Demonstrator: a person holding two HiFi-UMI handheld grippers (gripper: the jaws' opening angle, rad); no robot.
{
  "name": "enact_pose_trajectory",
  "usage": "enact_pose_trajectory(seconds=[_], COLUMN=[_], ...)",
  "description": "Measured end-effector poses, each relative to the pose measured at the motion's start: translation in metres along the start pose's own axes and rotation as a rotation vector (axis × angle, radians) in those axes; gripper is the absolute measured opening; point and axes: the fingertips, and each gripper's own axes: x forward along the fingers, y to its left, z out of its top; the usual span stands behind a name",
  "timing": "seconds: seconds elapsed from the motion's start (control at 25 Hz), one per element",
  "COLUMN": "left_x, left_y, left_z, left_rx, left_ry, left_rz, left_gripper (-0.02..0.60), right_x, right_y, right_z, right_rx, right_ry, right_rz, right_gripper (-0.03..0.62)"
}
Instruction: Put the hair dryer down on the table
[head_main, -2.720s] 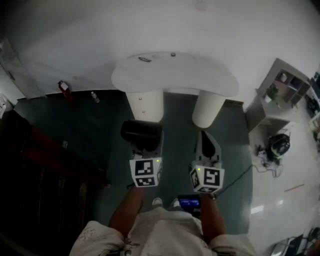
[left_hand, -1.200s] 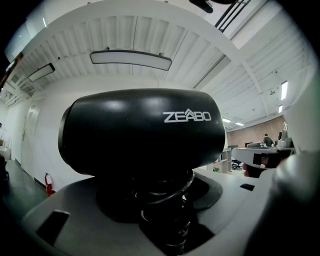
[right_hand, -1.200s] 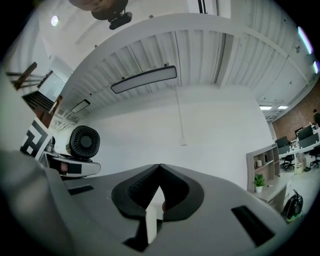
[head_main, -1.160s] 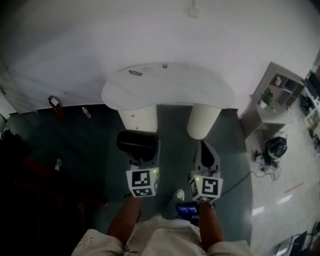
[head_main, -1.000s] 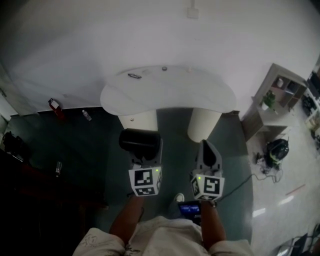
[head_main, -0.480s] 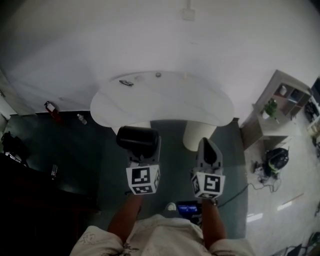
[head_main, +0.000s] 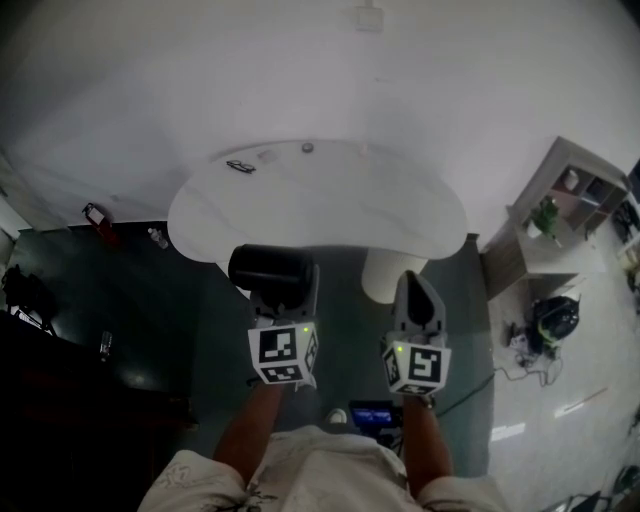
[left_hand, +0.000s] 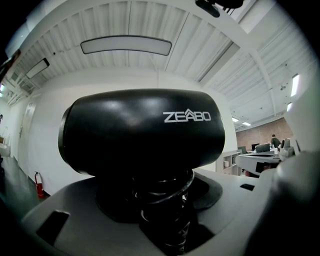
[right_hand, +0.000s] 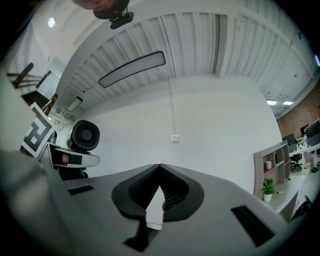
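Off at the right edge of the head view stands an open shelf unit (head_main: 580, 185). One of its compartments holds a small potted plant (head_main: 545, 215), and another holds a pale thing too small to name. The right gripper view shows the same shelf unit (right_hand: 264, 172) low at the right, with the plant (right_hand: 268, 187) in a lower compartment.

The left tongs (head_main: 283, 302) are clenched on the handle of the hair dryer (head_main: 268, 272). A coiled cord (left_hand: 165, 192) is wound around that handle between the jaws, and the black barrel lies crosswise above them. The hair dryer is held in the air, not resting on the tabletop (head_main: 340, 215). In the head view its barrel overlaps the tabletop's near edge, left of centre. The right tongs (head_main: 413, 284) are closed tip to tip with nothing between them, below the tabletop's near edge and just beside a pale table leg (head_main: 382, 272).

A small dark thing (head_main: 240, 166) and a small round thing (head_main: 307, 147) lie near the tabletop's far edge.

Nearly three seconds ago both table legs showed fully and the barrel sat below them over the dark floor. Now the tabletop fills more of the frame, its near edge meets the barrel, and the left leg is hidden behind the hair dryer. The grip on the handle is unchanged, and the right tongs are closed as before.
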Motion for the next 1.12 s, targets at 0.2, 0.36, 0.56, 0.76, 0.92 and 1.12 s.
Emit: enact_pose_trajectory(seconds=[0.2,0.36,0.56,0.76,0.92,1.12], left_x=[0.04,0.075,0.121,0.164,0.196,0.233], left_y=[0.011,0.028,0.056,0.089,0.109,0.121], left_z=[-0.012,-0.014,-0.015,-0.014,-0.012,-0.014], left_rx=[0.011,0.004,0.0,-0.008,-0.02,-0.021], left_ry=[0.011,0.011,0.019,0.026,0.027,0.035], left_rz=[-0.012,-0.015,-0.026,-0.042,-0.055,-0.073], left_gripper=[0.241,0.241,0.241,0.241,0.241,0.241], right_x=[0.035,0.074,0.129,0.184,0.219,0.253], right_y=[-0.007,-0.005,0.002,0.02,0.027,0.022], right_z=[-0.016,-0.018,-0.021,-0.023,-0.025,-0.029], right_rx=[0.002,-0.012,-0.016,-0.027,-0.042,-0.009], right_ry=[0.022,0.009,0.02,0.016,0.015,0.016], right_rz=[-0.023,-0.017,-0.034,-0.027,-0.035,-0.05], right_gripper=[0.005,0.005,0.005,0.005,0.005,0.005])
